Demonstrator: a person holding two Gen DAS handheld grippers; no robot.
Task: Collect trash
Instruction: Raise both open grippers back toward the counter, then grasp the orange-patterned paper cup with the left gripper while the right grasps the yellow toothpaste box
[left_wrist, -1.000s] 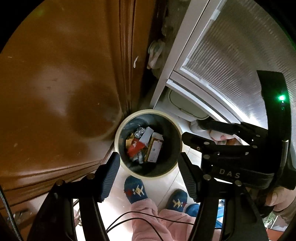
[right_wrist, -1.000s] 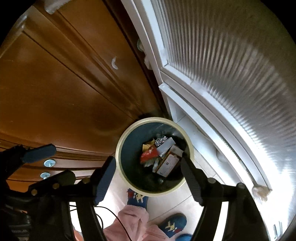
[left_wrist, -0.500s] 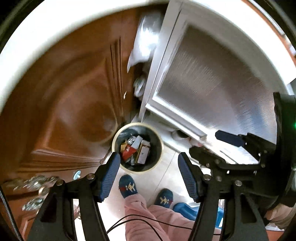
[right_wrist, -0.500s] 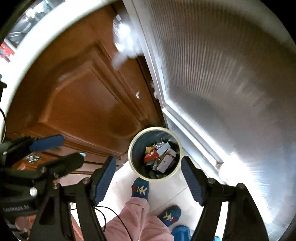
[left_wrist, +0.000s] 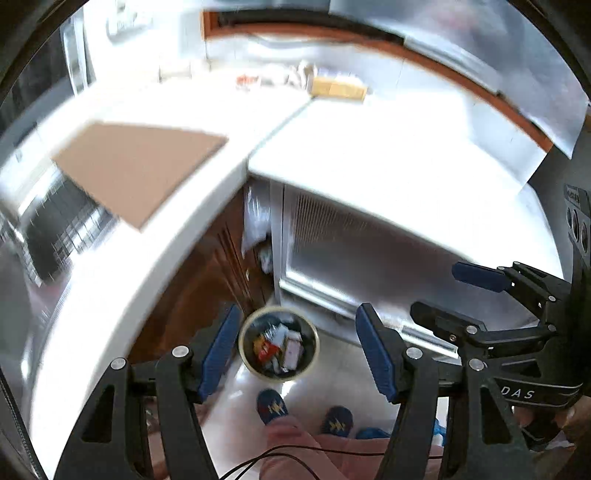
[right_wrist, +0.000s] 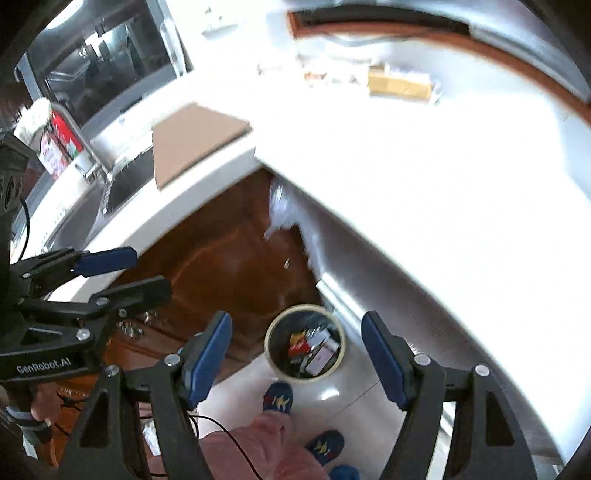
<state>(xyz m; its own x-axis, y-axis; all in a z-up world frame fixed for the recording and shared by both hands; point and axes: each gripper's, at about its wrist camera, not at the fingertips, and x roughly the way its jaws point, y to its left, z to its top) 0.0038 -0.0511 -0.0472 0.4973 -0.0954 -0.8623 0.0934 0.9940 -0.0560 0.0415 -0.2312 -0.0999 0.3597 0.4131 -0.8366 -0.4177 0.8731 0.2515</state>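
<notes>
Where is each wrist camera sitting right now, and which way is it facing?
Left wrist: on the left gripper, high up, facing steeply down at the bin on the floor; both slippers, a pink trouser leg and the right gripper show.
Right wrist: on the right gripper, same downward look at the bin; slippers and the left gripper show.
Shared: bin, white counter, brown board, wooden cabinet, open empty fingers.

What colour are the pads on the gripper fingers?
Blue, on black fingers. The right wrist view shows the pads best.
</notes>
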